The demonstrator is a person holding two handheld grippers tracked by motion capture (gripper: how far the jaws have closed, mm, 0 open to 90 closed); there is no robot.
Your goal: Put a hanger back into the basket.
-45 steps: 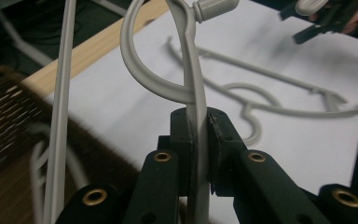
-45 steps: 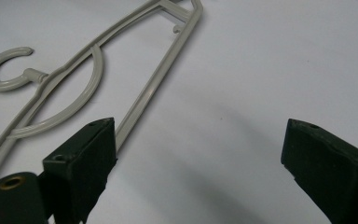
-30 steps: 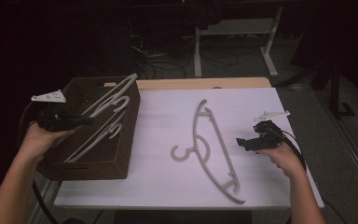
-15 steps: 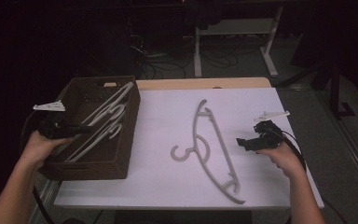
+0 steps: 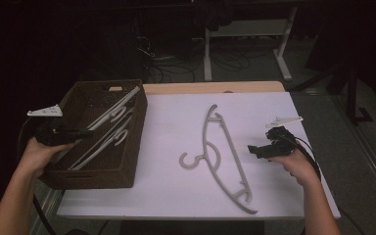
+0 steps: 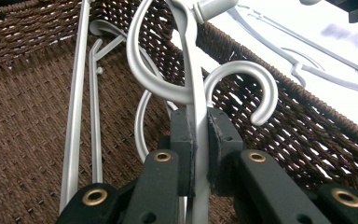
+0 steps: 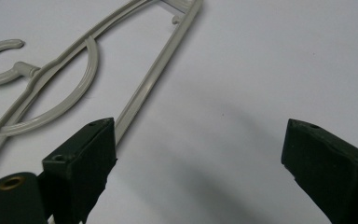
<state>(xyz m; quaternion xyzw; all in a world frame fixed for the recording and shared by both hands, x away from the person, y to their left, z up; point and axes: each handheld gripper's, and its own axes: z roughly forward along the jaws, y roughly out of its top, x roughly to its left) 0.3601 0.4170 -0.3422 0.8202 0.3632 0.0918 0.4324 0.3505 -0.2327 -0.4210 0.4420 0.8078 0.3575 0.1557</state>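
A brown wicker basket [image 5: 127,166] stands on the left of the white table and holds two pale grey hangers [image 5: 108,116]. My left gripper [image 5: 85,131] reaches over the basket's left rim. In the left gripper view my left gripper [image 6: 199,126] is shut on the bar of one hanger [image 6: 186,60], just below its hook. A third grey hanger [image 5: 220,152] lies flat mid-table. To its right my right gripper [image 5: 252,148] is open. In the right gripper view the jaws of my right gripper [image 7: 200,154] stand wide apart, the left one beside the hanger's bar [image 7: 144,93].
The basket's woven wall [image 6: 307,140] rises right behind the held hanger. White tabletop [image 5: 176,117] lies bare between the basket and the flat hanger. Beyond the far edge are a dark floor, cables and a white table leg [image 5: 208,54].
My left gripper has drawn back slightly toward the person, and the held hanger has sunk a little lower into the basket. The right gripper and the flat hanger have stayed put.
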